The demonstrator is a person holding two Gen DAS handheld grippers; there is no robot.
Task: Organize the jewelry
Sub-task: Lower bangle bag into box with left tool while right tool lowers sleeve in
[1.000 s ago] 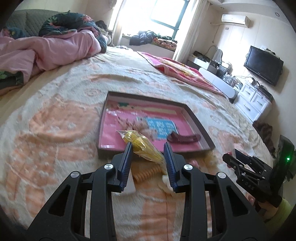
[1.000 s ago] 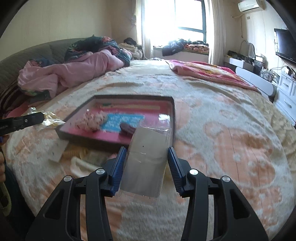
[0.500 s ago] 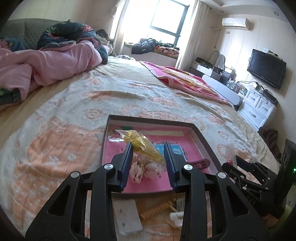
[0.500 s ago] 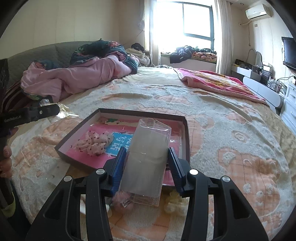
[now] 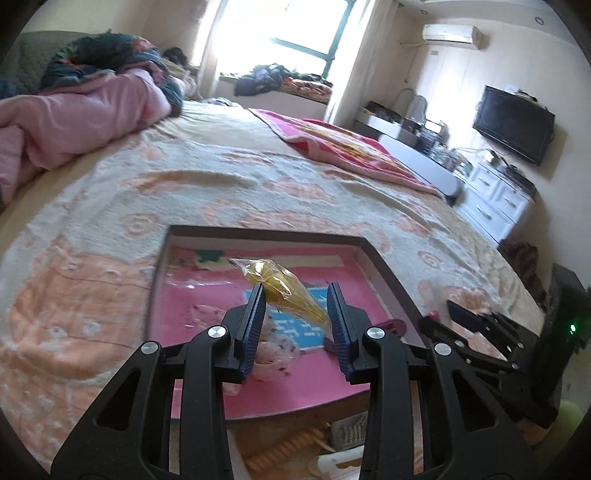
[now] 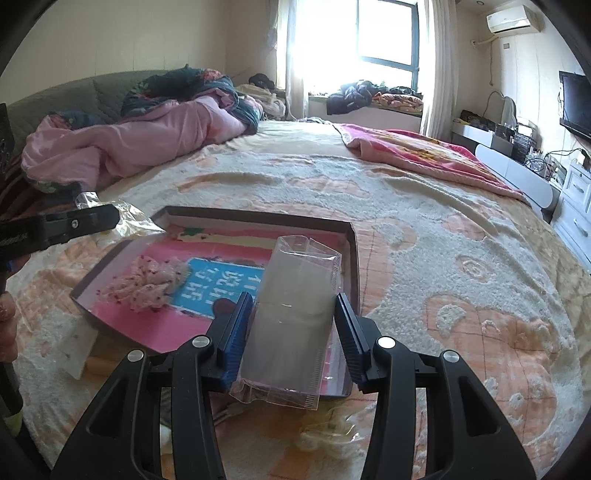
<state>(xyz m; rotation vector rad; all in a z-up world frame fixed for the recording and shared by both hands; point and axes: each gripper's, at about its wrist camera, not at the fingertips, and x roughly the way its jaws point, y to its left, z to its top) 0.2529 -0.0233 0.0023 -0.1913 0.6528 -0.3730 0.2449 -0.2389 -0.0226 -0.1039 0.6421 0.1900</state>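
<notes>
two hand-held grippers, each with a packet, over the tray on the bed

two packets are up in the air at once. nearest, the left hand-held gripper [image 5: 295,317] has its blue pads closed partway on a yellow cellophane packet [image 5: 286,286], which slants between them with its crinkled clear end sticking up and forward. the right hand-held gripper [image 6: 293,332] holds a flat clear plastic sleeve [image 6: 295,314] in the same manner, pads pressed to its two long edges, the sleeve standing tilted away with its open top toward the window.

just under the left gripper, at the near edge of the bed, lie an orange spiral hair tie [image 5: 280,448] and a few pale bits i cannot make out.

past these sits a shallow dark-rimmed tray [image 6: 352,258] with a pink lining, resting on the cream and peach bedspread [image 6: 461,258]. both packets hover above it. in the tray lie a pale pink speckled scrunchie [image 6: 147,282], a blue printed card [image 6: 221,288] beside it, and a dark red hair clip [image 5: 391,325] near the right rim.

farther off, a pink duvet [image 6: 147,144] is heaped by the headboard on the left, a pink blanket [image 6: 424,151] lies across the far right of the bed, and a bright window [image 6: 369,33] fills the back wall. a television [image 5: 513,123] hangs on the right wall above white drawers [image 5: 495,199].
</notes>
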